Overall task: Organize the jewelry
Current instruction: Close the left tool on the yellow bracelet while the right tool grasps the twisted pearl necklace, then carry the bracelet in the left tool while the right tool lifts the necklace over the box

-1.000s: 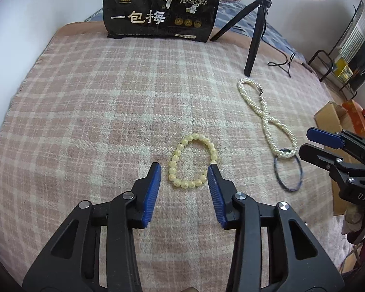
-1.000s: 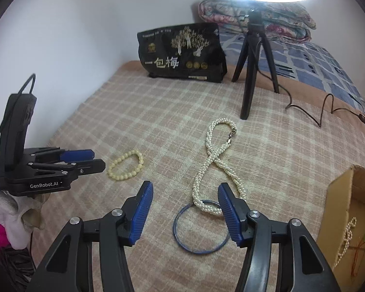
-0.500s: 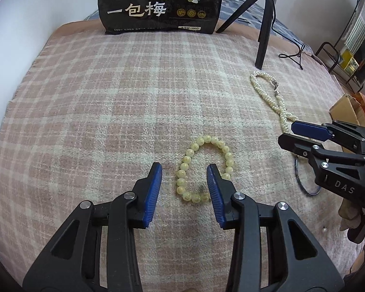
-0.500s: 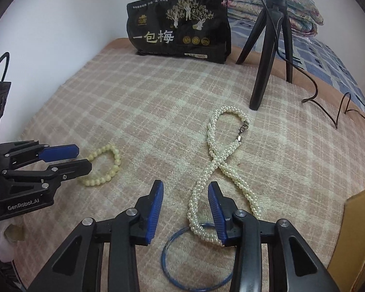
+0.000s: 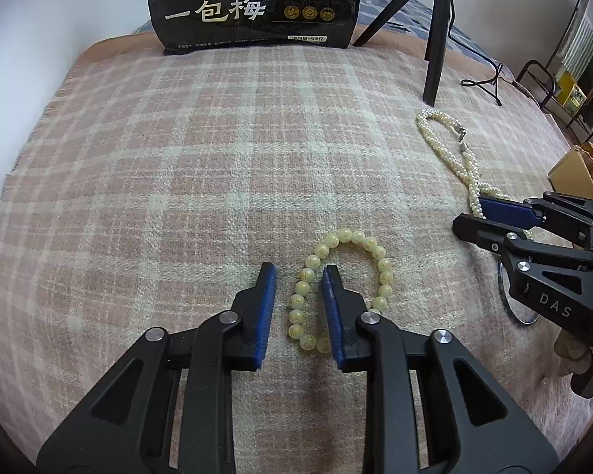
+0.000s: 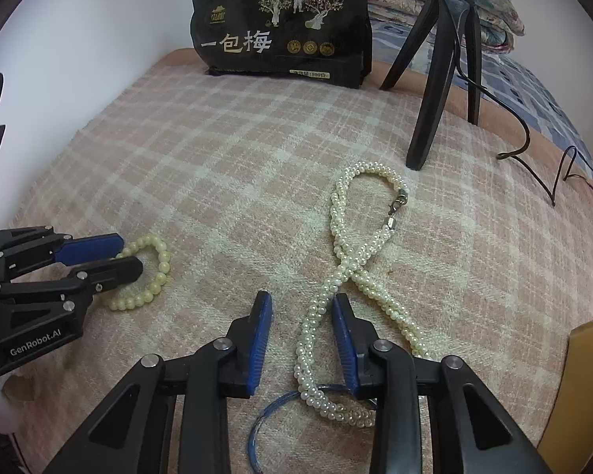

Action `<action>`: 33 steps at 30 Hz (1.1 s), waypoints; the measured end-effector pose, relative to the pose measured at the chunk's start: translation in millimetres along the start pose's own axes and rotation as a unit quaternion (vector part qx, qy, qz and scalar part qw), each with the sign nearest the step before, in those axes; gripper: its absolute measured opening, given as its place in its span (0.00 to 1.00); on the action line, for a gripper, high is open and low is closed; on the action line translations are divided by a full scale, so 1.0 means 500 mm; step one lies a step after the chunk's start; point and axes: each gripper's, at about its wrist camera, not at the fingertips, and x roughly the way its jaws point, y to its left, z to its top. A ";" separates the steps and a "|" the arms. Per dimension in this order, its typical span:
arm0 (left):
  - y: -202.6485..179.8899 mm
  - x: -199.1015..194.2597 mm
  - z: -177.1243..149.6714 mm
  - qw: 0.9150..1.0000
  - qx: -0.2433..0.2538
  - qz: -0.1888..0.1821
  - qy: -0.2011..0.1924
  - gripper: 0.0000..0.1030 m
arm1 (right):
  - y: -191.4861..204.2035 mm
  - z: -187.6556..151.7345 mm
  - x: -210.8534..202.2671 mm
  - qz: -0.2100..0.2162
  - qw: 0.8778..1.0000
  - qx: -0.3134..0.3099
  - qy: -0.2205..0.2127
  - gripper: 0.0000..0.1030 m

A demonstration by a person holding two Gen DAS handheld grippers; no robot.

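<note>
While the person leans over the bed, the left wrist view shows the left hand-held gripper (image 5: pixel 299 272) low over the plaid blanket (image 5: pixel 146 181), its blue pads spread but fairly narrow. The left side of the yellow bead bracelet (image 5: pixel 383 266) lies between them; the right pad sits inside the loop, the left pad outside. Nothing is pinched yet. To take it cleanly, I'd judge the pads should settle onto the blanket before closing, so the beads are caught at their middle and don't roll out from under the tips. Off to the right, the right hand-held gripper (image 5: pixel 470 219) reaches in over the pearl necklace (image 5: pixel 446 146).

From the right wrist view, that right hand-held gripper (image 6: pixel 302 302) is also parted, straddling one strand of the twisted pearl necklace (image 6: pixel 338 233) just below where it crosses itself. A thin blue bangle (image 6: pixel 269 414) lies under the necklace's near loop, close to the pads. Closing on the pearl rope alone looks wise, since catching the bangle too could drag it along. A cardboard box (image 6: pixel 581 387) edge shows at the right, probably where pieces go. A black bag (image 6: pixel 284 27) and tripod (image 6: pixel 435 91) stand at the far side, well apart from the work.
</note>
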 end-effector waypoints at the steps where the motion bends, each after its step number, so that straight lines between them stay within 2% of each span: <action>1: 0.000 0.000 0.000 1.000 0.000 0.002 -0.001 0.19 | 0.000 0.000 -0.001 -0.002 1.000 0.000 0.000 0.26; 4: 0.003 -0.001 0.001 1.000 -0.003 0.002 -0.005 0.10 | -0.003 0.000 -0.002 -0.006 1.000 0.000 -0.002 0.19; 9: 0.005 -0.005 -0.001 1.000 -0.010 0.000 -0.006 0.06 | -0.008 -0.003 -0.006 -0.013 1.000 0.003 -0.007 0.07; 21: 0.019 -0.054 0.001 0.999 -0.040 -0.016 -0.024 0.05 | -0.043 0.008 -0.056 -0.001 0.999 0.037 -0.040 0.06; 33: 0.009 -0.135 0.019 0.995 -0.056 -0.040 -0.067 0.05 | -0.089 0.022 -0.165 0.025 0.990 0.089 -0.104 0.05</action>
